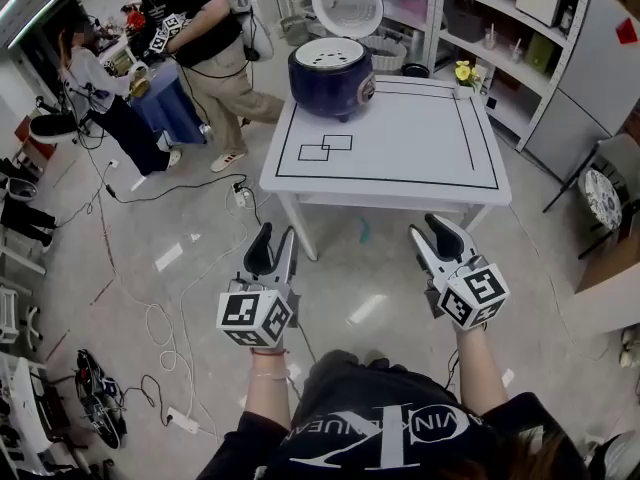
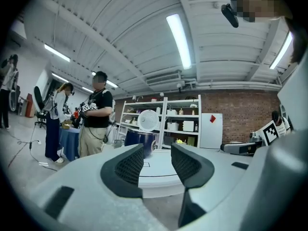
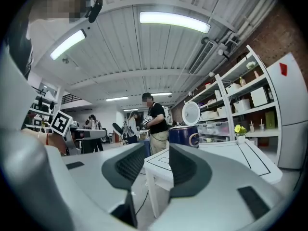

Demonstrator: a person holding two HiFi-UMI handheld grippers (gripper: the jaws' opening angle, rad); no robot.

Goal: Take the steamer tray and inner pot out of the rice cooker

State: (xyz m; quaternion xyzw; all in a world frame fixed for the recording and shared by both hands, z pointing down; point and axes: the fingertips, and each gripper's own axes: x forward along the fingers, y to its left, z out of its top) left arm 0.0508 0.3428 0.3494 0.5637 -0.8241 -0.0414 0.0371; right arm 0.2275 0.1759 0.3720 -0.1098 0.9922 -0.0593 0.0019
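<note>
A dark blue rice cooker (image 1: 331, 76) stands at the far left corner of the white table (image 1: 400, 153). Its white lid (image 1: 347, 3) is raised. A white perforated steamer tray (image 1: 330, 53) sits in its top; the inner pot is hidden beneath. My left gripper (image 1: 277, 233) and right gripper (image 1: 432, 230) hang level over the floor, short of the table's near edge, both open and empty. The left gripper view has the cooker (image 2: 139, 138) far beyond its open jaws (image 2: 156, 150). Past the open right gripper (image 3: 156, 153), the cooker (image 3: 186, 134) is also distant.
Two people (image 1: 200, 38) stand beside a small blue table (image 1: 165, 103) at the back left. Cables (image 1: 150, 318) trail over the floor on the left. Shelves (image 1: 500, 28) line the back wall. A small pot of yellow flowers (image 1: 463, 73) sits at the table's far right corner.
</note>
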